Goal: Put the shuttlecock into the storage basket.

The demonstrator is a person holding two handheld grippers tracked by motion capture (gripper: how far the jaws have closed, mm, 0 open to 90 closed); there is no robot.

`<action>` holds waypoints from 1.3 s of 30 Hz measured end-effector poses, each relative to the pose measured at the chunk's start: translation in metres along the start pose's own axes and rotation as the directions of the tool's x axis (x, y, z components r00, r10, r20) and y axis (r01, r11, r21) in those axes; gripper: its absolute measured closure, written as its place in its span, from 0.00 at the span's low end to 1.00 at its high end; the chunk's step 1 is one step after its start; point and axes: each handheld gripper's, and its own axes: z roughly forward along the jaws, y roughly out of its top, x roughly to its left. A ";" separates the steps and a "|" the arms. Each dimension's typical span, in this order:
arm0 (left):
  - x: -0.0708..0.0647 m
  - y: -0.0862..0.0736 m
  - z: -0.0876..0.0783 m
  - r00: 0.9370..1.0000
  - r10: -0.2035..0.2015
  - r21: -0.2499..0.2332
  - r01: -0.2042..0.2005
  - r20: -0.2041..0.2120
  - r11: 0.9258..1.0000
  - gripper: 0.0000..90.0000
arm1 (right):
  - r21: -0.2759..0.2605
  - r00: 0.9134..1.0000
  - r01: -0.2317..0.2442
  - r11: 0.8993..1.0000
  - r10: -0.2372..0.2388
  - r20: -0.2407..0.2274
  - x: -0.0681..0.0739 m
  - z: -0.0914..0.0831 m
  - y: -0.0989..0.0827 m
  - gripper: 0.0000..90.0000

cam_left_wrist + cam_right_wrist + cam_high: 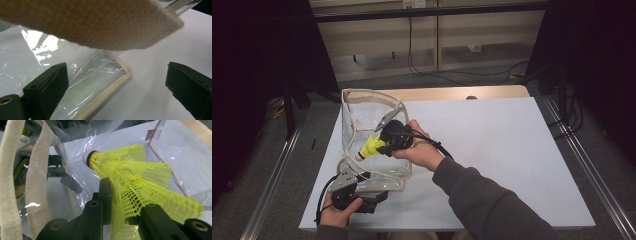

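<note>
a white sheet covers most of the table, with a strip of bare pale wood showing along its far edge; metal rails run down both sides of the table over grey flooring; beyond it stands a light panelled wall with black cables hanging and trailing along its base; the room to either side is dark; a clear plastic bag with cream webbing trim stands on the near left part of the sheet, its mouth held open; the right gripper reaches into that mouth, its jaws clenched on the skirt of a yellow shuttlecock, whose white cork nose points into the bag; in the right gripper view the netted skirt is squeezed between the two black jaws; the left gripper sits at the bag's near lower corner, low by the table's front edge; in the left gripper view its jaws stand wide apart, released, with the bag's trimmed corner lying between them and a webbing strap crossing overhead
</note>
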 end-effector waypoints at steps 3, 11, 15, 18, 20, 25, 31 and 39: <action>0.000 0.000 0.000 1.000 0.001 0.001 -0.001 0.000 1.000 0.05 | 0.007 1.000 0.002 1.000 -0.002 -0.003 0.000 0.001 -0.001 0.87; 0.000 0.000 0.000 1.000 0.001 0.001 -0.001 0.000 1.000 0.05 | 0.029 1.000 0.013 0.999 -0.013 0.000 0.002 0.005 -0.003 0.87; 0.000 0.000 0.000 1.000 0.002 -0.001 -0.002 -0.001 1.000 0.05 | 0.053 1.000 0.021 0.998 -0.021 0.001 0.003 0.008 -0.004 0.87; 0.000 0.000 0.000 1.000 0.002 -0.001 -0.002 -0.001 1.000 0.05 | 0.067 1.000 0.026 0.997 -0.026 0.008 0.003 0.009 -0.005 0.87; 0.000 0.000 -0.001 1.000 0.001 0.001 -0.001 0.000 1.000 0.05 | 0.076 1.000 0.031 0.997 -0.031 0.000 0.003 0.009 -0.006 0.87; 0.000 0.000 -0.001 1.000 0.003 0.003 -0.003 -0.002 1.000 0.05 | 0.082 1.000 0.017 0.996 -0.016 -0.012 0.002 0.009 -0.007 0.80; 0.000 0.000 -0.001 1.000 0.007 0.002 -0.007 -0.003 1.000 0.05 | 0.105 1.000 0.013 0.994 -0.013 -0.006 0.002 0.008 -0.008 0.70; 0.001 0.000 -0.001 1.000 0.004 -0.002 -0.004 -0.003 1.000 0.05 | 0.100 1.000 0.001 0.995 0.000 -0.008 0.002 0.006 -0.007 0.65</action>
